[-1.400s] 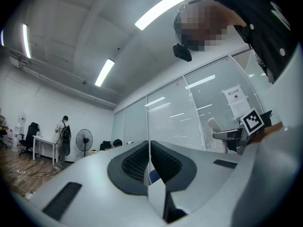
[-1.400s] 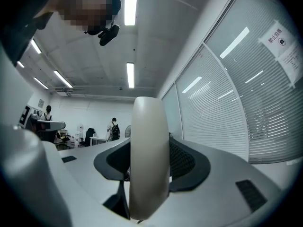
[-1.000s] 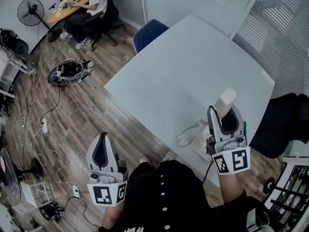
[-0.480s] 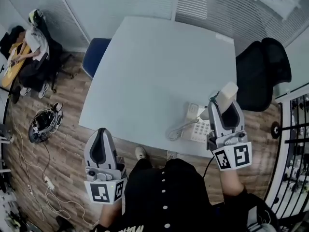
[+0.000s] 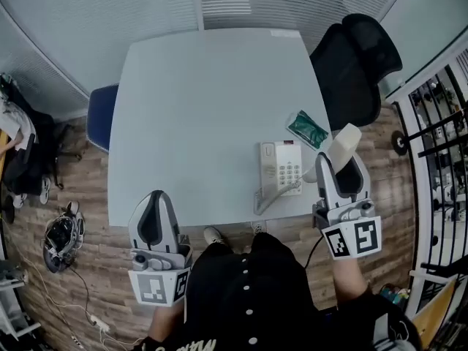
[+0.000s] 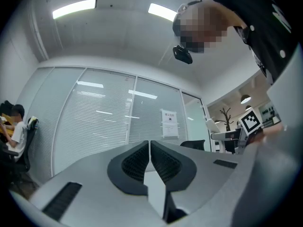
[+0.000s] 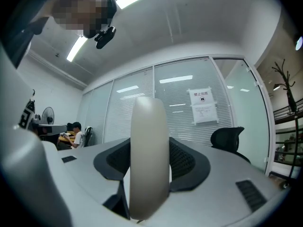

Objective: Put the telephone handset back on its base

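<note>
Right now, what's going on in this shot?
A person holds a gripper in each hand at a white table. The right gripper is clamped on the cream telephone handset, held up just right of the phone base, so it is not yet on the cradle. The left gripper is shut and empty, off the table's near edge.

A pale worktop [image 5: 197, 108] fills the middle, with a green packet [image 5: 307, 129] lying near its right edge. A black office chair [image 5: 351, 64] stands by that side and a blue chair [image 5: 100, 119] at the left, both on wooden floor [image 5: 66, 189].
</note>
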### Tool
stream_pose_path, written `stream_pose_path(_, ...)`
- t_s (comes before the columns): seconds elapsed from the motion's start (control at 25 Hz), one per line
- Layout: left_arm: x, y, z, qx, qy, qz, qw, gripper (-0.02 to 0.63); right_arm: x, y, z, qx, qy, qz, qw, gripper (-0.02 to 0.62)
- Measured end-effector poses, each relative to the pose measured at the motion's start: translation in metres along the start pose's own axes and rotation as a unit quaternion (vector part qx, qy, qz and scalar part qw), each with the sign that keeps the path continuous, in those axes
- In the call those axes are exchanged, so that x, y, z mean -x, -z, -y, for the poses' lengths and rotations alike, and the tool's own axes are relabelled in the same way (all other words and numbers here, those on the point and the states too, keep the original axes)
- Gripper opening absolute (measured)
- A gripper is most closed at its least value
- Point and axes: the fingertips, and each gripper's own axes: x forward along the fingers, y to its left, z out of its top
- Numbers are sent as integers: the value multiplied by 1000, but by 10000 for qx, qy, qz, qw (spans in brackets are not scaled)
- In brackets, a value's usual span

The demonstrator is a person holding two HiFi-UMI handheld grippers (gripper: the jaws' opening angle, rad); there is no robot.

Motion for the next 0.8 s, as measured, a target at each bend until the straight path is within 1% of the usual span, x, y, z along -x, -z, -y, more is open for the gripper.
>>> stream_pose_path(0.16,-12,6,5,143,428,-43,9990,18,21,2,4,45,426,-83,9990,232)
stream_pose_path(0.32,-20,11,11,225,705,-84,9972,18,31,10,2,42,601,-246,9979,232)
stream_pose_path(0.52,-25,18,16,313,803,-159,9961,18,32,26,-4,-10,604,-476,9970,232)
stream_pose_path(0.8,-31,33,23,317,791,-386,9956,18,22,76,-6,-292,498,-1086,9924,232)
